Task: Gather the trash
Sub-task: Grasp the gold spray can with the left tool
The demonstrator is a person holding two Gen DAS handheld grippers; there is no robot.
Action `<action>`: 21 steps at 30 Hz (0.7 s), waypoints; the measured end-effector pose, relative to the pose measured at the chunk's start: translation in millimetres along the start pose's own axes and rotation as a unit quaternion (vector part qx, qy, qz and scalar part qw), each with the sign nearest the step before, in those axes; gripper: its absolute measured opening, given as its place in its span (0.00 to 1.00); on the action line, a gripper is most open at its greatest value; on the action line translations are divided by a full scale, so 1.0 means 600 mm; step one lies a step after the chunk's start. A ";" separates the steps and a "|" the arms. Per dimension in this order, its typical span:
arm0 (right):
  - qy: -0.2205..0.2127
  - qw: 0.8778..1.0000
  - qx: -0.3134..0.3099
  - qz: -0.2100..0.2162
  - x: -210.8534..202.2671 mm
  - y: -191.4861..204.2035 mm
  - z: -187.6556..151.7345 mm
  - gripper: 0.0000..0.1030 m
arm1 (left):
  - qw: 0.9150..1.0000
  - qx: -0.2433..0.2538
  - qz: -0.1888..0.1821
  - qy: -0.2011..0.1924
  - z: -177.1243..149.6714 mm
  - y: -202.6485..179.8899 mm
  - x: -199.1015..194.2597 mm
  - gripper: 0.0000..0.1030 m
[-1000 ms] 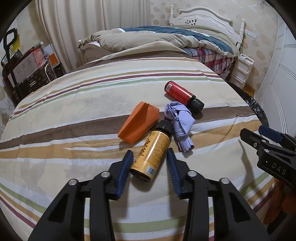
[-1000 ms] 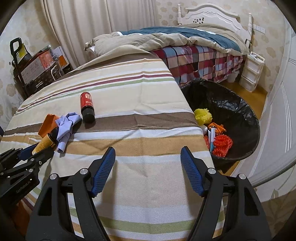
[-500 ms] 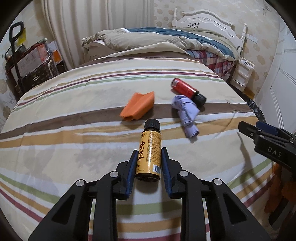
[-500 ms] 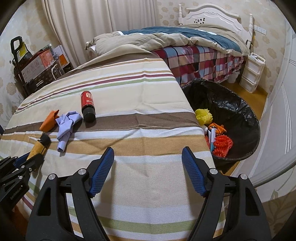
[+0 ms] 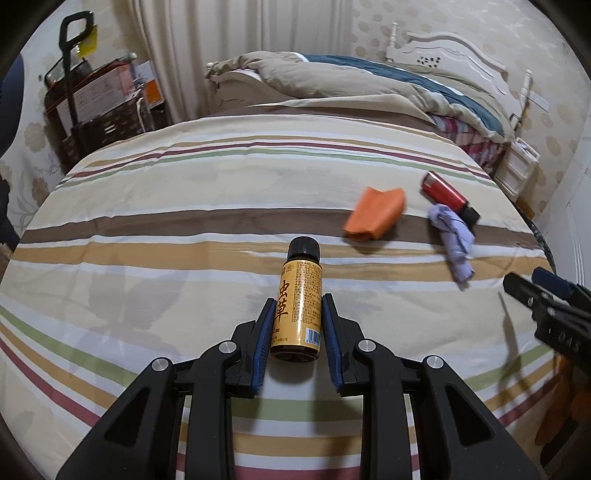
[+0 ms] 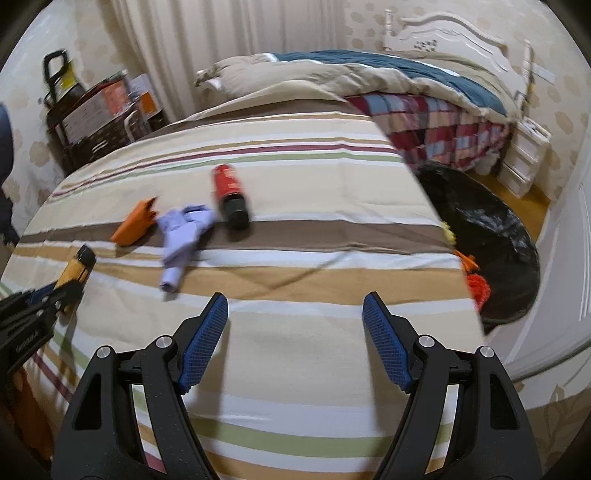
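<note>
Surface: striped cloth-covered bed (image 5: 184,192).
On it: folded orange paper (image 5: 375,218); crumpled lilac tissue (image 5: 456,236); red cylindrical bottle with black cap (image 5: 445,192).

left gripper (image 5: 297,325) fingers clamped, right gripper (image 6: 295,325) fingers spread

**Bedroom in warm light**

A striped cloth (image 5: 184,206) is covering the near surface. Behind it, a bed (image 6: 424,110) with a white carved headboard (image 6: 454,33) is carrying a rumpled beige-and-blue duvet (image 5: 332,77). Pale curtains (image 5: 229,48) are hanging beside floral wallpaper (image 5: 461,22). White drawers (image 6: 528,155) are standing on wooden floor (image 6: 532,195).
</note>
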State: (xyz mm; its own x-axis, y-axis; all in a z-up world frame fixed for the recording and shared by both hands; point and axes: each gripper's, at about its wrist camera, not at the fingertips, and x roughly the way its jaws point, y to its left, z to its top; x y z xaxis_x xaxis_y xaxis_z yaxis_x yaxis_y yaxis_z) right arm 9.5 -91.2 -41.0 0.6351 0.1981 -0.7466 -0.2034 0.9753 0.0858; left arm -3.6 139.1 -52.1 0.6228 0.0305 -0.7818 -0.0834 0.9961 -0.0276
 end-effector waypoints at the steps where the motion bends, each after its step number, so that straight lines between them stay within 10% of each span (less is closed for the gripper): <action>1: 0.002 1.000 -0.003 0.005 0.001 0.008 0.000 0.72 | 1.000 -0.003 0.002 0.000 0.001 0.005 0.001 0.27; 14: 0.017 0.998 -0.052 0.032 0.039 0.102 0.036 0.69 | 1.000 -0.011 0.001 -0.001 0.019 0.032 0.013 0.27; 21: 0.013 0.998 -0.057 0.021 0.052 0.114 0.050 0.44 | 1.000 -0.013 -0.004 -0.002 0.020 0.038 0.017 0.28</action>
State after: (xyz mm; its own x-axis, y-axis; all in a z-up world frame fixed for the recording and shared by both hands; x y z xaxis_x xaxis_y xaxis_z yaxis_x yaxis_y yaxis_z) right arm 37.6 -15.5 -38.4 0.6045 0.2348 -0.7613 -0.3140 0.9484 0.0432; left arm 10.3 163.0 -52.9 0.6268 0.0221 -0.7788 -0.0987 0.9938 -0.0512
